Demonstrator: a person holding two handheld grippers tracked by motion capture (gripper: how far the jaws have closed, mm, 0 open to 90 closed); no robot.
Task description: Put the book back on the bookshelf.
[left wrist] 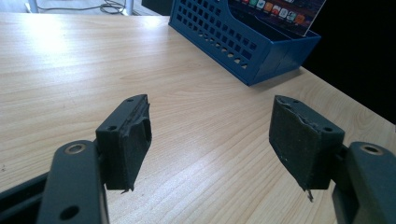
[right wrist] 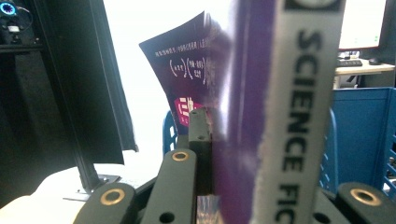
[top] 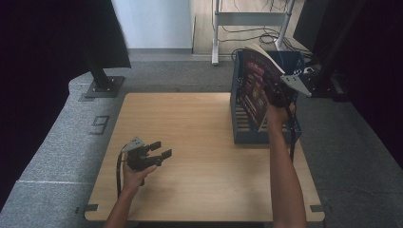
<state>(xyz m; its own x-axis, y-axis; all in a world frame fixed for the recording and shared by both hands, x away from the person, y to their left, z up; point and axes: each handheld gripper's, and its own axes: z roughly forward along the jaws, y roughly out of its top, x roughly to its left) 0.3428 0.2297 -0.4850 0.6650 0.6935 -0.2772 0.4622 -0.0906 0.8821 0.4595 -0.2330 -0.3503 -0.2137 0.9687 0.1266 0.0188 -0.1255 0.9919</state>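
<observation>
Book (top: 255, 81), purple-covered with a grey spine reading "SCIENCE FIC…", is clamped in my right gripper (top: 277, 95) and held tilted above the blue file rack (top: 247, 135) at the far right of the tabletop (top: 199, 142). In the high view its lower edge sits inside the rack's upper opening, with the cover facing left. In the right gripper view my fingers (right wrist: 200, 135) are closed flat against the book (right wrist: 243, 116), the spine (right wrist: 303, 102) standing upright just to the right of them; the far finger is hidden behind the volume.

Surroundings: the rack's slotted blue walls rise close on both sides of the book. Beyond the tabletop stand a black post on a base plate (top: 102, 85), a white frame leg (top: 215, 33) and loose cables (top: 256, 35) on the floor.

My left gripper (top: 159, 149) hovers over the near left of the tabletop, well apart from the rack. In the left gripper view its fingers (left wrist: 135, 135) are spread wide with nothing between them, pointing toward the rack (left wrist: 243, 42).
</observation>
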